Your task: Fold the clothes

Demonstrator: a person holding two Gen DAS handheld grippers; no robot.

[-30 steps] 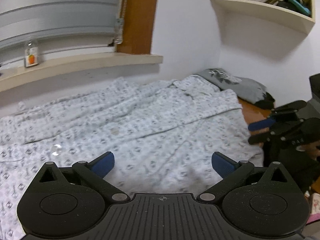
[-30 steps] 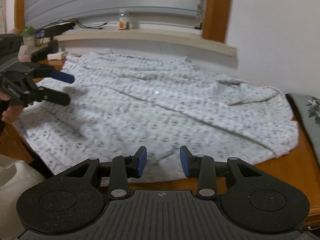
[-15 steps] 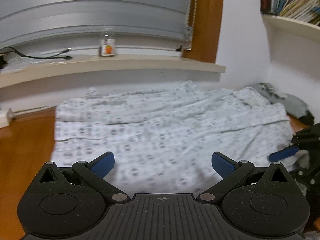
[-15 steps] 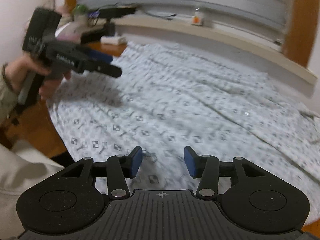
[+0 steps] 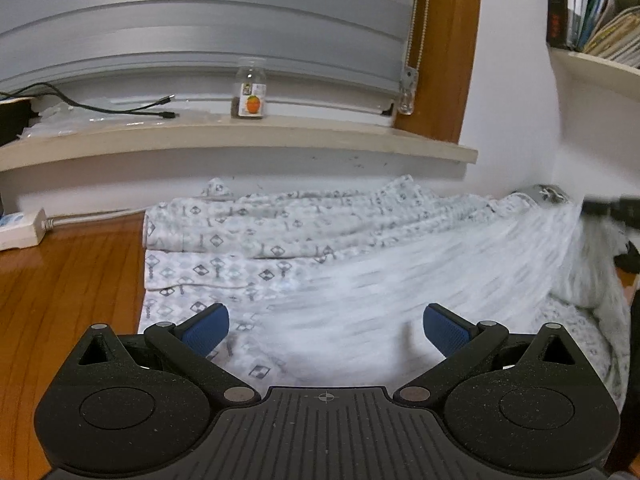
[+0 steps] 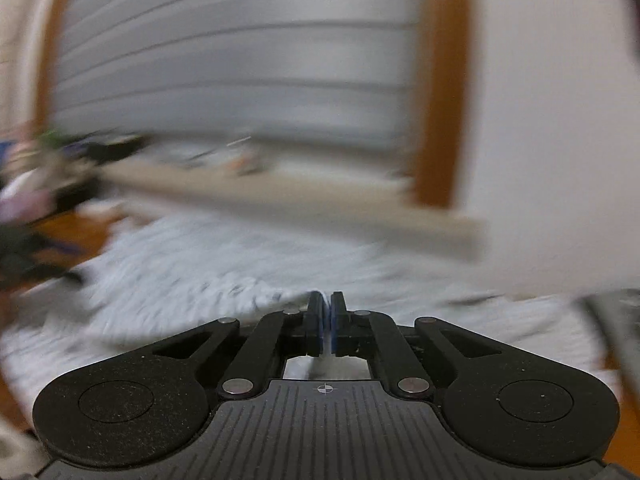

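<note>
The left claw (image 5: 326, 330) is matte black speckled plastic: two round hubs flank a ribbed centre plate marked with a small crosshair. Silver pins join angled link arms to fingers (image 5: 204, 328) tipped with textured blue pads. The right claw (image 6: 326, 320) has the same black body, ribbed plate, crosshair, silver pins and blue pads.

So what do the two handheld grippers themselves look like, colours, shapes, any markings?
Both match. The left gripper and right gripper are matte black speckled plastic with a ribbed centre plate bearing a small crosshair mark, two round discs, silver pivot pins, linkage arms, and blue textured pads on the fingers. No cables or sleeves are visible.
</note>
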